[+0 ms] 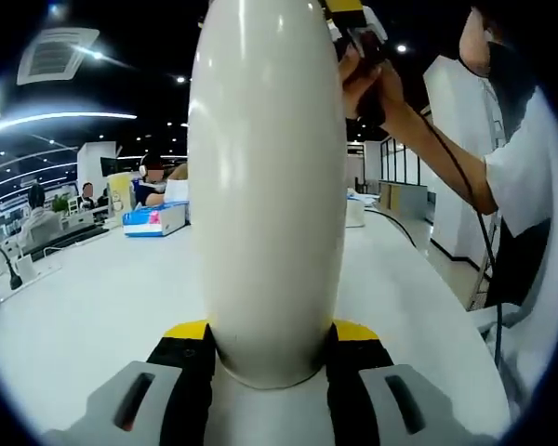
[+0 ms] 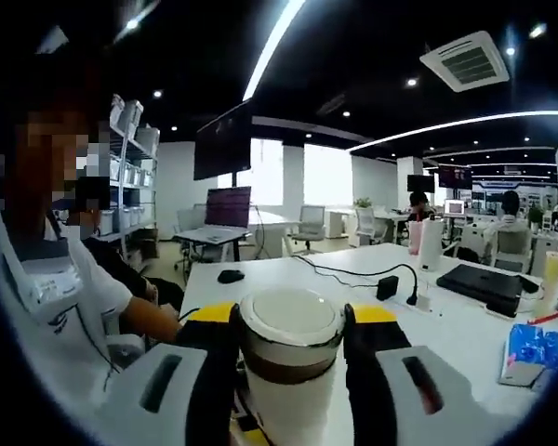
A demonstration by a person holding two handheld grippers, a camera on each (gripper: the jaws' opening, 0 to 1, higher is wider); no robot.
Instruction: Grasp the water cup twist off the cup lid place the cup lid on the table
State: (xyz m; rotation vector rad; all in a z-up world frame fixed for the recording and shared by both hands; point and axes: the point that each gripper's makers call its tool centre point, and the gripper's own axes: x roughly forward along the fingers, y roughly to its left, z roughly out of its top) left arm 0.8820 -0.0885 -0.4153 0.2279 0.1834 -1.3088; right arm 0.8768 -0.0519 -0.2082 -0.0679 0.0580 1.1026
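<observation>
Two grippers engage one water cup [image 1: 265, 195], which is the landmark for every position below.

Left gripper [image 1: 268, 367]: its fingers are clenched on the lower body of the water cup, one on each side, with the cream wall touching both yellow-tipped pads. The cup's long axis runs forward from these fingers and up through the left gripper view. Left of the cup, a blue and white box [image 1: 154, 219] lies on the white table [image 1: 102, 297], well apart. Right of the cup's top, a person's hand [image 1: 370, 82] holds the other gripper beside the upper end.

Right gripper [image 2: 291, 358]: its fingers are clenched on the cup lid [image 2: 291, 325], one on each side of the lid's rim, above a brown band. This camera looks across the round top face of the lid, so the cup's long axis points away beneath the fingers. Right of the lid, a black cable [image 2: 353, 274] and a black pad [image 2: 488, 282] lie on the table, well apart.

Governing relation: the lid sits at the far end of the cup's axis from the left fingers and between the right fingers. Judgement: the right gripper is placed to turn the lid about that axis while the left one holds the body.

View difference: the left gripper view shows the body's length and the grip below; the right gripper view shows the lid face and the seam band.
</observation>
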